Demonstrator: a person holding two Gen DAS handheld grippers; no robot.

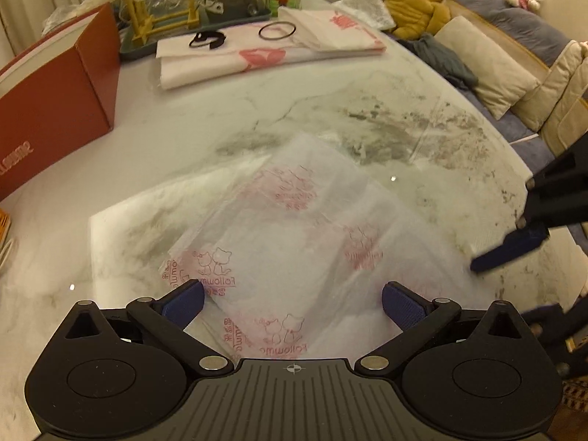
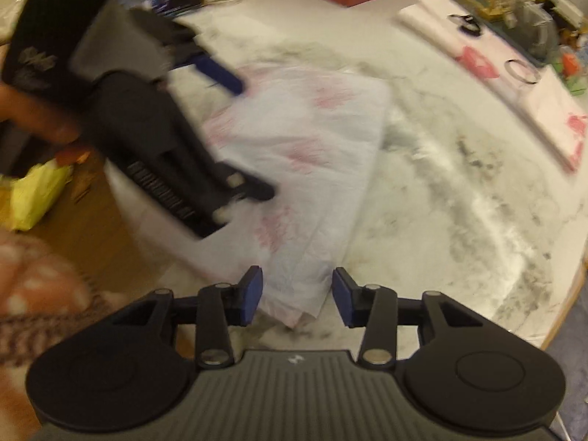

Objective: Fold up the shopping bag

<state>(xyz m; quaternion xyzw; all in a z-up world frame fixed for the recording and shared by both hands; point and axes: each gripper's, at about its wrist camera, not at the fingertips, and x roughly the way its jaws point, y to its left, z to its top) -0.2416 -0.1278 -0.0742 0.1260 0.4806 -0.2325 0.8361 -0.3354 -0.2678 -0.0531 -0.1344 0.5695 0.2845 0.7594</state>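
At the bottom of the left wrist view, the left tool [image 1: 292, 303] stands with its blue pads spread wide, grasping nothing — the shopping bag [image 1: 272, 235] lies flat beneath and beyond them on the marble worktop [image 1: 367, 117]. The bag is thin and translucent white, printed with pink cat figures and lettering, folded over itself so one layer lies slanted across another. At the right edge of that frame the right tool [image 1: 507, 250] reaches in, one blue pad near the bag's right margin.

In the right wrist view, the right tool [image 2: 297, 296] is released too: its pads stand apart on either side of the bag's [image 2: 305, 147] near corner, with gaps showing between pads and plastic. The left tool [image 2: 235, 128] is a blurred dark shape at centre left, over the bag's left side.

Farther up the left wrist view lie a red box [image 1: 58, 99] at left and a stack of folded pink-printed bags [image 1: 264, 55] with a black ring [image 1: 277, 31] on top.
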